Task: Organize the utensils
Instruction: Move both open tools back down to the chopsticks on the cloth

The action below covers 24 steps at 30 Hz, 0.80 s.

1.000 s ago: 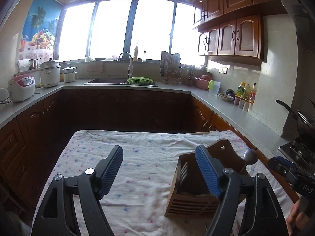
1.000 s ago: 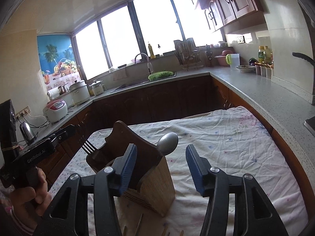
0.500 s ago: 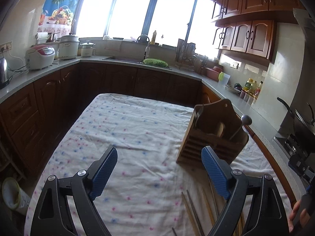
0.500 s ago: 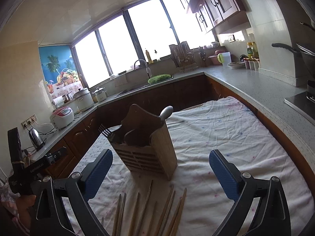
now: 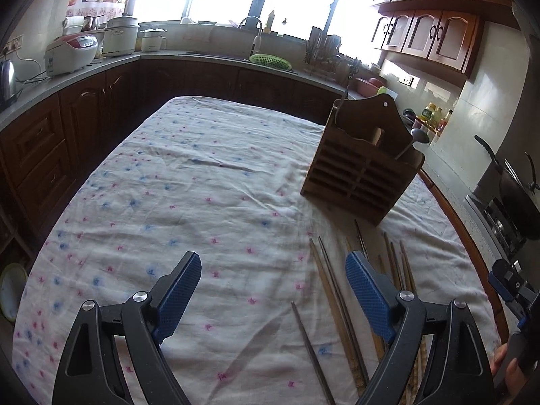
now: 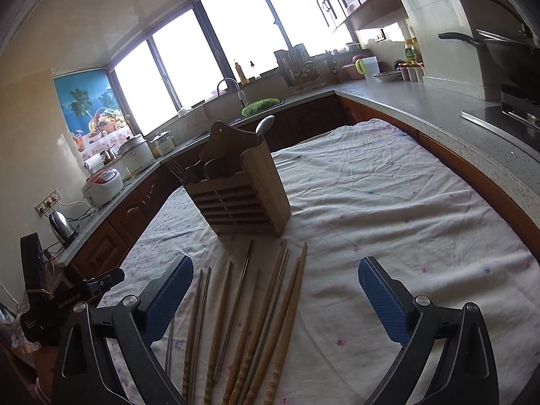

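Observation:
A slatted wooden utensil holder [image 5: 362, 172] [image 6: 241, 192] stands on the cloth-covered table [image 5: 189, 182] [image 6: 388, 202]. A spoon [image 5: 416, 138] [image 6: 264, 125] and a fork [image 6: 179, 168] stick out of it. Several wooden and metal chopsticks [image 5: 334, 300] [image 6: 260, 317] lie fanned on the cloth in front of the holder. My left gripper [image 5: 273, 290] hovers open over bare cloth, the chopsticks by its right finger. My right gripper [image 6: 275, 290] is open above the chopsticks, gripping nothing.
Dark wood cabinets and a grey counter [image 6: 438, 108] wrap around the table. On the counter stand rice cookers [image 5: 71, 52], a kettle [image 6: 62, 226], a sink with a green basket [image 5: 270, 60] and jars. A wok [image 6: 506, 54] sits at the right.
Both grippers drew back from the holder and tilted down, so the chopsticks came into view. The right jaws opened wide; the left opened slightly.

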Tool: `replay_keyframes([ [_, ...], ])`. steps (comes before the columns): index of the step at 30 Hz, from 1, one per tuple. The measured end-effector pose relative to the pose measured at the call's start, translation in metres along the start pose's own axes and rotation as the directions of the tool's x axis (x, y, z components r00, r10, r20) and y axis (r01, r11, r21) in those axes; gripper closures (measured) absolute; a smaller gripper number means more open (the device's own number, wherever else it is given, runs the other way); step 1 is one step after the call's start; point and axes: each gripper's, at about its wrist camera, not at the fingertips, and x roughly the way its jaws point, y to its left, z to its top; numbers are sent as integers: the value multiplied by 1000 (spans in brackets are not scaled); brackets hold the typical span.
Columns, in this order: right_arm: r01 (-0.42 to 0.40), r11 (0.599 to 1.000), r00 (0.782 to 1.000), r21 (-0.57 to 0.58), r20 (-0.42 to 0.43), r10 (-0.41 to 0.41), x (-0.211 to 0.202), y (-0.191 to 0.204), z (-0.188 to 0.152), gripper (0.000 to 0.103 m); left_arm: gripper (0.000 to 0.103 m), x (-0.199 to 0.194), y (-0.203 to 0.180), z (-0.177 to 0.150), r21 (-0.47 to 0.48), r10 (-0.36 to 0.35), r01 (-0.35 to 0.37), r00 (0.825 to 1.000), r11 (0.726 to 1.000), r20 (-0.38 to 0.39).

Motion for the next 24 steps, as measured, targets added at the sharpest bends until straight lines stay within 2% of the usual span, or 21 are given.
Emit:
replay_keyframes([
  [11, 19, 1000, 998, 1, -62, -19, 17, -3, -7, 6, 19, 36, -20, 1, 53, 15, -10, 995, 999, -104],
  [14, 27, 1000, 996, 4, -86, -27, 25, -5, -7, 16, 26, 48, -27, 3, 72, 11, -2, 991, 997, -130],
  [19, 40, 999, 990, 8, -137, -38, 41, -8, -7, 44, 38, 69, -36, 7, 93, 5, 12, 984, 996, -178],
  [24, 43, 999, 984, -5, -175, -44, 55, -9, -7, 59, 47, 91, -41, 12, 90, -5, 26, 976, 996, -219],
])
